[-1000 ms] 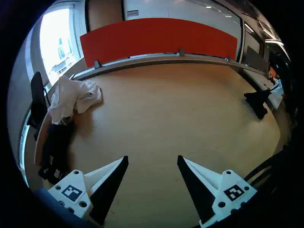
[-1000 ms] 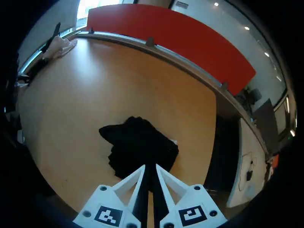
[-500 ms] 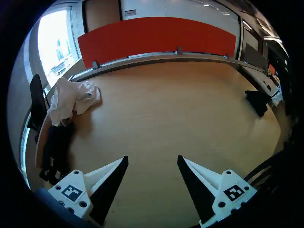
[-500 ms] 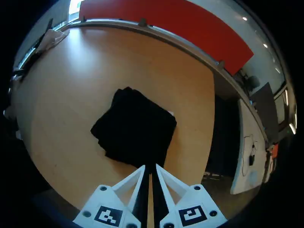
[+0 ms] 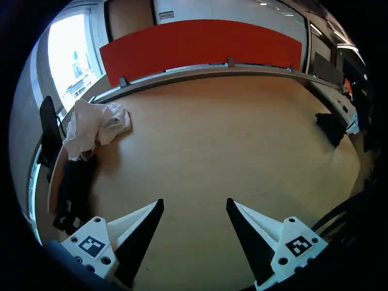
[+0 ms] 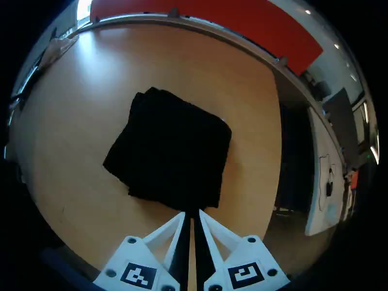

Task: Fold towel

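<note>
Our left gripper (image 5: 194,201) hangs released, its two fingers spread wide over the bare wooden table (image 5: 203,136) and holding nothing. From the left gripper view, the black towel (image 5: 332,127) lies far off at 3 o'clock near the table's edge. A crumpled white cloth (image 5: 94,126) sits at 10 o'clock beside a black chair (image 5: 48,126), and a red partition (image 5: 201,46) runs along the far side at 12 o'clock. Our right gripper (image 6: 193,213) is clenched, its fingers almost together. Their tips meet the near edge of the towel and seem to pinch it. From the right gripper view, the towel (image 6: 169,150) lies flat and roughly square straight ahead at 12 o'clock.
</note>
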`<state>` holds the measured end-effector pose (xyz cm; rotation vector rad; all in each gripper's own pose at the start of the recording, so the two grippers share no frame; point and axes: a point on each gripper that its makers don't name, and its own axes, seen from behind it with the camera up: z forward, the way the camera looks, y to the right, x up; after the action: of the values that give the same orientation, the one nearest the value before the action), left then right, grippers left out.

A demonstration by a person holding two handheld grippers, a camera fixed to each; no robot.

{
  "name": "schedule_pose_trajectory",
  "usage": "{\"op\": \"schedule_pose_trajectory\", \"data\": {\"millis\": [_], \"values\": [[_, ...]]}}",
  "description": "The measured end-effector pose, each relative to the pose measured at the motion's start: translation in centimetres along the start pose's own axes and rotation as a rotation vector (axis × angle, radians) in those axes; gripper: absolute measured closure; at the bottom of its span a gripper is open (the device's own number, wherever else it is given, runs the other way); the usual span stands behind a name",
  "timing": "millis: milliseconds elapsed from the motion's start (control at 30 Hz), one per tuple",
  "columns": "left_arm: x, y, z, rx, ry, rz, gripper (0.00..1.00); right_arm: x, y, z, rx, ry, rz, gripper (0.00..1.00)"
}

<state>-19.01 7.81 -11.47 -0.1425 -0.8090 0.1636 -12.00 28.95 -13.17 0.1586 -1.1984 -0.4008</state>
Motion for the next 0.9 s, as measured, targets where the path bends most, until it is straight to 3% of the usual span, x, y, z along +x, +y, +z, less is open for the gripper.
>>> {"op": "schedule_pose_trajectory", "data": {"millis": [367, 700, 900], "values": [[-0.1, -0.1, 0.0, 0.016, -0.012, 0.002, 0.04, -0.7, -0.6, 2.3, 0.014, -0.015, 0.059, 0.95], [0.4, 0.3, 0.2, 0.015, -0.009, 0.0, 0.04, -0.7, -0.7, 2.2, 0.013, 0.003, 0.074, 0.94], [0.6, 0.4, 0.3, 0.016, -0.007, -0.001, 0.04, -0.8, -0.9, 1.7, 0.016, 0.023, 0.093, 0.87]]}}
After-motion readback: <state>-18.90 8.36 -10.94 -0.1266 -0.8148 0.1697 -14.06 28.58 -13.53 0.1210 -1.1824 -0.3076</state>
